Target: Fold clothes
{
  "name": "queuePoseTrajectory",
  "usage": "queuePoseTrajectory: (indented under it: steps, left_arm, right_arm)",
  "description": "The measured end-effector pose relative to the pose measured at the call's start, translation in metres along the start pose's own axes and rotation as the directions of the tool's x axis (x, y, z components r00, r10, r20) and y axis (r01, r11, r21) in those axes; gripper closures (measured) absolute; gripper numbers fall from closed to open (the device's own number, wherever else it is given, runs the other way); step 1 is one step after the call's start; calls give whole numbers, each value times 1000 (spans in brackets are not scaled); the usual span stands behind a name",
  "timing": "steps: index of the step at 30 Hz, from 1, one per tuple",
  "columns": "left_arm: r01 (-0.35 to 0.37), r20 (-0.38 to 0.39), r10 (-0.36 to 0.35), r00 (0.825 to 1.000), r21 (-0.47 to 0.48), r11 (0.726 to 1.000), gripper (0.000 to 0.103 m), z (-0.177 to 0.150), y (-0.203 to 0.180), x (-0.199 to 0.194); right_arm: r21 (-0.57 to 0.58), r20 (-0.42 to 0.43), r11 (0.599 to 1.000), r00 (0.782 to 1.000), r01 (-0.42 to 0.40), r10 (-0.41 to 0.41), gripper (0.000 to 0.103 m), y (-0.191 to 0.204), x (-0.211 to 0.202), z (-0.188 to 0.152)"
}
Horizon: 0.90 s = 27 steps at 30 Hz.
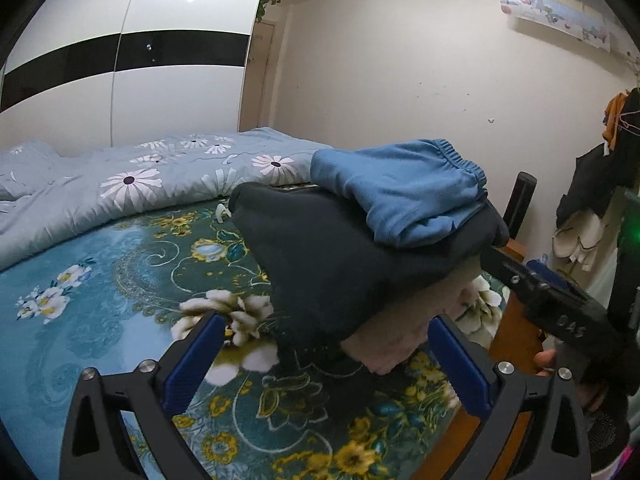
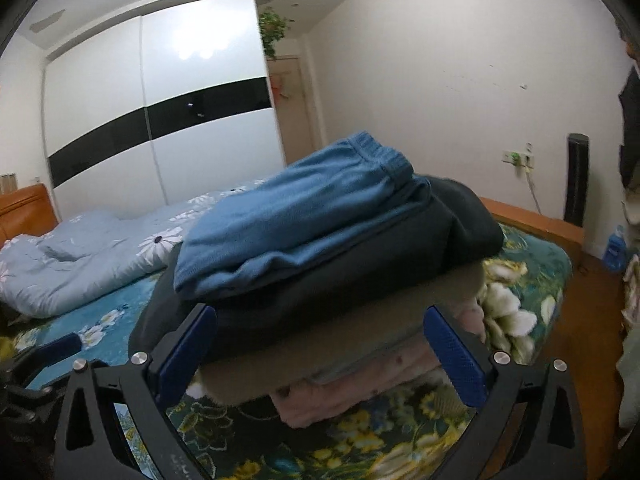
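Note:
A stack of folded clothes sits on the floral bedspread (image 1: 120,280) near the bed's corner. A blue garment with an elastic waistband (image 1: 400,192) (image 2: 304,216) lies on top, over a dark garment (image 1: 340,264) (image 2: 360,276). Below them are a beige layer (image 2: 340,356) and a pink one (image 2: 360,392). My left gripper (image 1: 326,328) is open, its blue pads flanking the stack's near corner without touching it. My right gripper (image 2: 320,320) is open too, with the stack's lower layers between its spread pads and no pressing visible. Its body shows at the stack's right side (image 1: 560,304).
A light blue daisy-print duvet (image 1: 140,184) is bunched along the far side of the bed. A white wardrobe with a black band (image 2: 152,120) stands behind it. The wooden bed frame (image 2: 536,220), a black tower (image 2: 578,176), hanging clothes (image 1: 608,168) and a blue bottle (image 2: 614,248) are on the right.

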<state>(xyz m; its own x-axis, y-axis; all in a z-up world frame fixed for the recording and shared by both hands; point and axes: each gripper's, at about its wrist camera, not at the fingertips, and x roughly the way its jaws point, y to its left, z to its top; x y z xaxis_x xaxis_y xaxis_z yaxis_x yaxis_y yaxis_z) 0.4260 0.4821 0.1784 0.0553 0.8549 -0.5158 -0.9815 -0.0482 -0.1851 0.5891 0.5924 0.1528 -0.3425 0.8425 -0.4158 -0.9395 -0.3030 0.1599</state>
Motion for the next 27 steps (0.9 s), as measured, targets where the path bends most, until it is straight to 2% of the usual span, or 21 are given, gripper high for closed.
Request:
queuePoseTrajectory:
  steps: [4,9,15,21,27]
  left_arm:
    - [-27,-34,28,999,21,999,0,-7,3,-8]
    - [-81,-23,81,996,4,997,0,-18,10,-16]
    - [-30,-88,29,996,-17,999,0,-31,14,-17]
    - [-30,-75,34,997,48,998,0,-39,5,-33]
    - [-18,-56,21,998,52,998,0,-40,5,-50]
  right_arm:
    - [39,-41,999,999,5,-4,0,5,2,-13]
    - [-18,-71,999,996,49,-50,0,13,-4,-28]
    - [-10,-113,1000,993,30,-31,0,26,-10,-41]
    - [-30,-116,999,993,15,-19,0,43,-19,-44]
    - [-48,-88,999,996,20,-24,0,53,-37,-37]
